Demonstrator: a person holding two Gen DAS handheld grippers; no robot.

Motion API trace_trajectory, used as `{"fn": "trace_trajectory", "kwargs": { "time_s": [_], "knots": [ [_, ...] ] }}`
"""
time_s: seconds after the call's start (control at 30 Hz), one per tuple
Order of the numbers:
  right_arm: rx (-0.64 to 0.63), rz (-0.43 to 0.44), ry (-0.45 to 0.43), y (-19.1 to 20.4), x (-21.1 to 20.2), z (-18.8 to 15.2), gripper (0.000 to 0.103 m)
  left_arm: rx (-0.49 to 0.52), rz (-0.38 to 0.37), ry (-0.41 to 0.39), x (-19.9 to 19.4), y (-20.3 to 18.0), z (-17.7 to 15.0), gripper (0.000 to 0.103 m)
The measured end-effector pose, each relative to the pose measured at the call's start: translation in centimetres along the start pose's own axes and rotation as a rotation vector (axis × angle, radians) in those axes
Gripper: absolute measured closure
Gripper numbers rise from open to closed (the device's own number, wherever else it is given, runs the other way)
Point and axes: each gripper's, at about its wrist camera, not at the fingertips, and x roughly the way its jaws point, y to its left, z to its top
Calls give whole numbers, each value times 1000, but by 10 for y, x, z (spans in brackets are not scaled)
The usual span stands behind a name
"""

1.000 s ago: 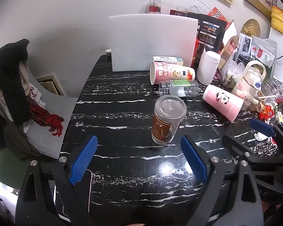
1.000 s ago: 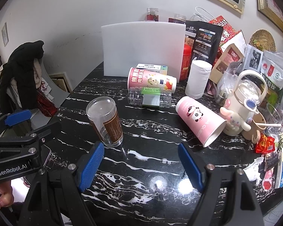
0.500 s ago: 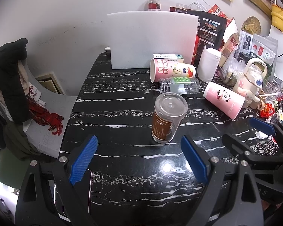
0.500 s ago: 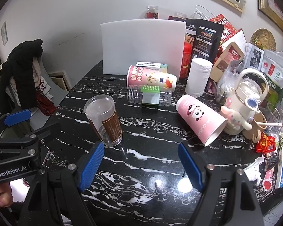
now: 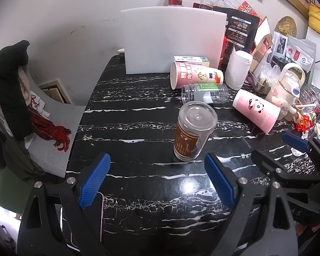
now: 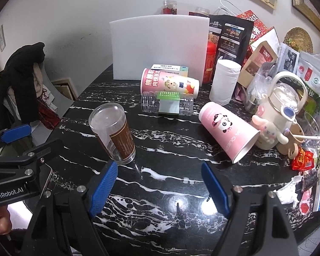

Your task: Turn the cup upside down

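A clear plastic cup with a brown label (image 5: 192, 132) stands on the black marble table (image 5: 138, 128), its closed flat end up; it also shows in the right wrist view (image 6: 114, 133). My left gripper (image 5: 156, 180) is open and empty, just short of the cup. My right gripper (image 6: 160, 186) is open and empty, with the cup past its left finger. Each gripper shows in the other's view: the right gripper (image 5: 298, 149), the left gripper (image 6: 15, 140).
A pink panda cup (image 6: 228, 131), a pink printed cup (image 6: 168, 83) and a clear jar (image 6: 166, 105) lie on their sides. A white foam board (image 5: 172, 42), a white cup (image 6: 224, 81), a cream kettle (image 6: 281, 106) and packets crowd the back and right. A phone (image 5: 83, 219) lies at the near left edge.
Both grippers have drawn back slightly and stay open. The cup has not moved.
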Motion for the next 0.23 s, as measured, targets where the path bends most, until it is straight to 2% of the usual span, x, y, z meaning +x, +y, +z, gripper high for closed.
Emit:
{"fn": "trace_trajectory", "kwargs": {
  "time_s": [0.23],
  "knots": [
    [3,7,24,0,16,3,22,10,-2,13,13,4,5,13]
  ]
}}
